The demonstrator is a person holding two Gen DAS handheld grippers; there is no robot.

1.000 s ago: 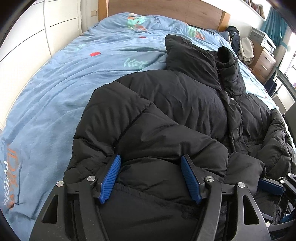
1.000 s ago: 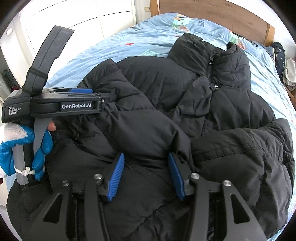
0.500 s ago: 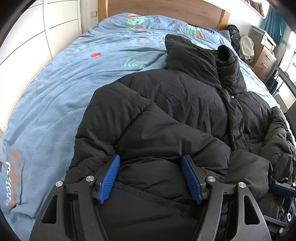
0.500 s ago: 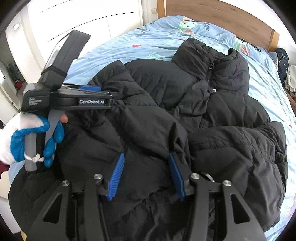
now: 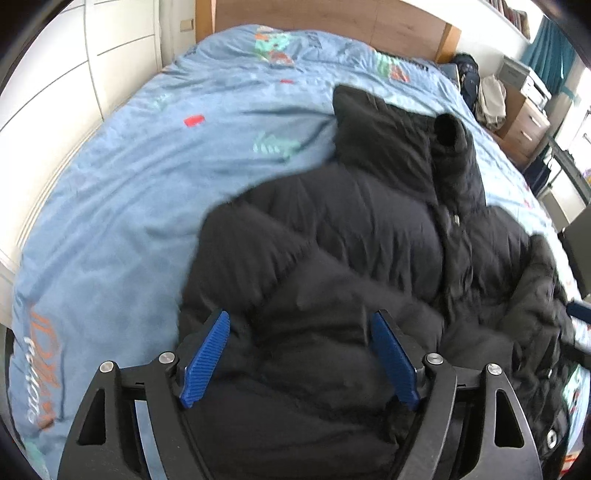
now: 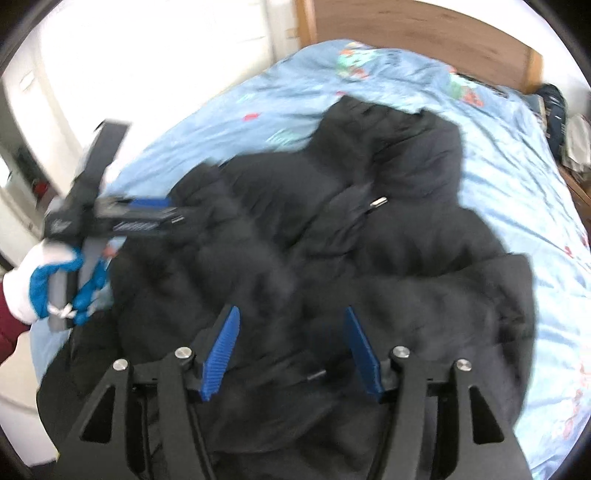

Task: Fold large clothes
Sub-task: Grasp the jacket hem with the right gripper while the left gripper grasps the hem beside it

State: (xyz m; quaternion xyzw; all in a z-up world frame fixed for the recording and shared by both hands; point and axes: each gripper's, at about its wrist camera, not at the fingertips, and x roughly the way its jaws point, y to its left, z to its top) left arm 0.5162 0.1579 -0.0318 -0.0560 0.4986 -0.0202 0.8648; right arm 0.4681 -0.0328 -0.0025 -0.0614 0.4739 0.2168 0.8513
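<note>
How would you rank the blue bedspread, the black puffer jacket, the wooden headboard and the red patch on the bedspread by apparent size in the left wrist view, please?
1-2. Black puffer jacket and blue bedspread: too similar to rank; the jacket lies nearer the camera.
3. Wooden headboard.
4. Red patch.

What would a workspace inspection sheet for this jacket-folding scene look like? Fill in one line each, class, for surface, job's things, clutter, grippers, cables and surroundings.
Surface: bed with a blue patterned duvet, wrinkled.
Job's things: black puffer jacket lying bunched on the duvet, collar toward the wooden headboard, metal zip pull showing.
Clutter: nothing seen on the duvet besides the jacket.
Grippers: left gripper and right gripper both over the jacket's near edge; jaws of both have just been opening, blue pads clear of the fabric. A gloved hand holds the left one.
Cables: nothing seen.
Surroundings: white cupboard doors, a wooden drawer unit with bags beside the bed.
</note>
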